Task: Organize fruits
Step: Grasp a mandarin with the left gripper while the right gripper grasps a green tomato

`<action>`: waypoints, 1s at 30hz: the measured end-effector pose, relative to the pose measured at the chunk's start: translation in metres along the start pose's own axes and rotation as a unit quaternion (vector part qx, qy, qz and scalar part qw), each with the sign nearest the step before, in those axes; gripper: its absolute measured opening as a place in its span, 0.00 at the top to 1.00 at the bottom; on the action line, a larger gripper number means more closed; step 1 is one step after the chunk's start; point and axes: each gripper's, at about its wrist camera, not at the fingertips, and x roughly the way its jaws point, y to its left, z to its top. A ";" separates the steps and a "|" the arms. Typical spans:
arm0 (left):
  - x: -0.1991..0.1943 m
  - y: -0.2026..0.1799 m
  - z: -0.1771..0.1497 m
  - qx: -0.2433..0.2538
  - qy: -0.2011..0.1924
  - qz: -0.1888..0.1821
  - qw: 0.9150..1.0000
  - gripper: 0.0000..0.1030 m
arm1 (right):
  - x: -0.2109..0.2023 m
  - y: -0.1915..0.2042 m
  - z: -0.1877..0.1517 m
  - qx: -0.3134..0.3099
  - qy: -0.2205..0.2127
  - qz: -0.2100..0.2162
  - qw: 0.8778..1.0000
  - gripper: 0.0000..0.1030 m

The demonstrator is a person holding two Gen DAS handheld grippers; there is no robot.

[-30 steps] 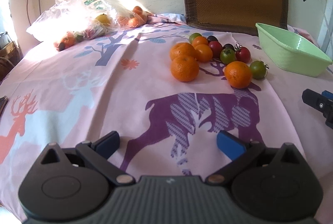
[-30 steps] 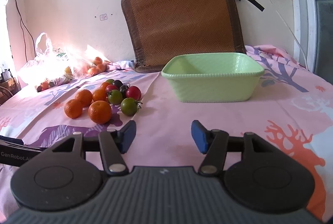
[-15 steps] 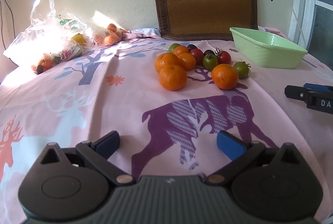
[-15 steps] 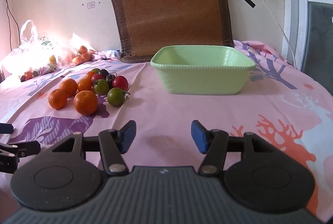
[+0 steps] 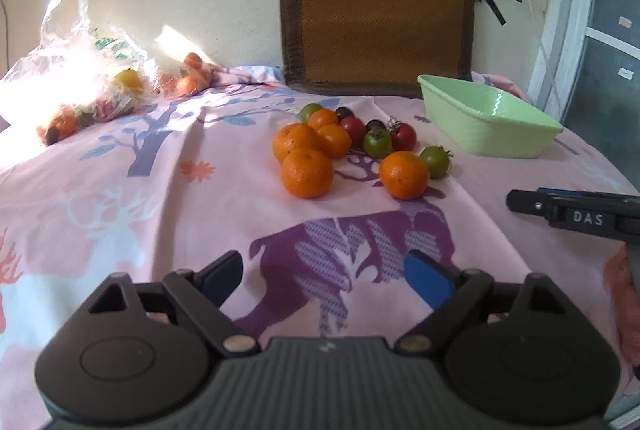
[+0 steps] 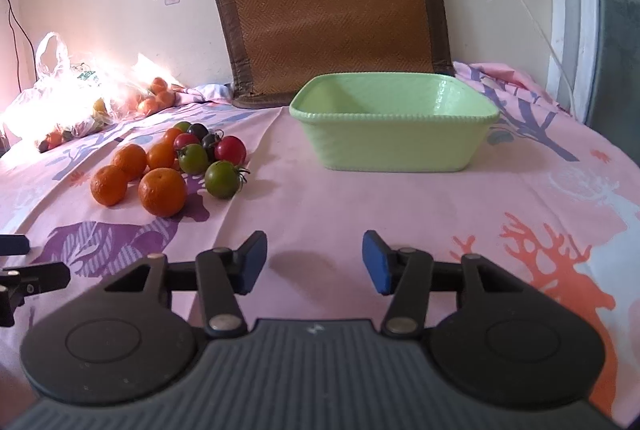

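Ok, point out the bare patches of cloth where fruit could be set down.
Free: the cloth between the fruit cluster and the green basin, and the stretch right of the right gripper, whose closing jaws hold nothing. Crowded: the cluster itself, and the plastic bag corner.

A green basin [image 6: 394, 128] stands on the pink deer-print surface [image 6: 400, 214], empty inside as far as shows. Left of the basin lies a cluster of oranges [image 6: 162, 191] and tomatoes [image 6: 221, 179], touching one another. Behind the basin a woven mat [image 6: 332, 10] leans on the wall. Nearer than the basin, the right hand-held gripper [image 6: 311, 262] is closing on nothing. Far left of the basin sits a sunlit plastic bag [image 6: 60, 98].
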 end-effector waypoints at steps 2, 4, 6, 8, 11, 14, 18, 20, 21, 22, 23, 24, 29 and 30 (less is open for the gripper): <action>0.003 -0.014 0.009 0.042 -0.019 -0.007 0.999 0.28 | 0.007 -0.004 0.010 0.015 0.007 0.024 1.000 0.57; 0.011 -0.033 0.015 0.091 -0.042 -0.010 0.995 0.31 | 0.014 -0.005 0.022 0.026 0.008 0.041 0.999 0.61; 0.022 -0.046 0.021 0.123 -0.046 -0.011 0.991 0.36 | 0.022 -0.003 0.034 0.036 0.007 0.062 0.997 0.62; 0.034 -0.054 0.026 0.138 -0.034 -0.030 0.989 0.42 | 0.029 0.003 0.043 0.037 0.011 0.086 0.996 0.62; 0.049 -0.062 0.032 0.150 -0.021 -0.041 0.988 0.48 | 0.040 0.013 0.051 0.024 0.016 0.104 0.994 0.62; 0.059 -0.064 0.035 0.146 -0.017 -0.036 0.988 0.48 | 0.053 0.017 0.055 0.024 0.030 0.118 0.992 0.62; 0.070 -0.061 0.040 0.133 -0.009 -0.032 0.991 0.53 | 0.067 0.019 0.058 0.025 0.046 0.130 0.990 0.62; 0.073 -0.060 0.040 0.133 -0.008 -0.027 0.991 0.59 | 0.073 0.020 0.057 0.023 0.056 0.131 0.990 0.62; 0.074 -0.059 0.039 0.131 -0.009 -0.027 0.991 0.59 | 0.076 0.021 0.055 0.022 0.061 0.132 0.989 0.62; 0.073 -0.058 0.039 0.130 -0.011 -0.028 0.991 0.59 | 0.077 0.021 0.054 0.023 0.064 0.138 0.988 0.62; 0.072 -0.058 0.038 0.131 -0.013 -0.027 0.991 0.59 | 0.078 0.021 0.052 0.026 0.070 0.145 0.987 0.62; 0.071 -0.059 0.037 0.131 -0.015 -0.027 0.991 0.59 | 0.076 0.021 0.050 0.026 0.070 0.147 0.986 0.65; 0.057 -0.063 0.037 0.123 -0.037 -0.046 0.991 0.60 | 0.060 0.019 0.047 0.026 0.059 0.151 0.986 0.71; 0.054 -0.066 0.039 0.125 -0.045 -0.047 0.990 0.60 | 0.055 0.018 0.046 0.027 0.052 0.151 0.987 0.71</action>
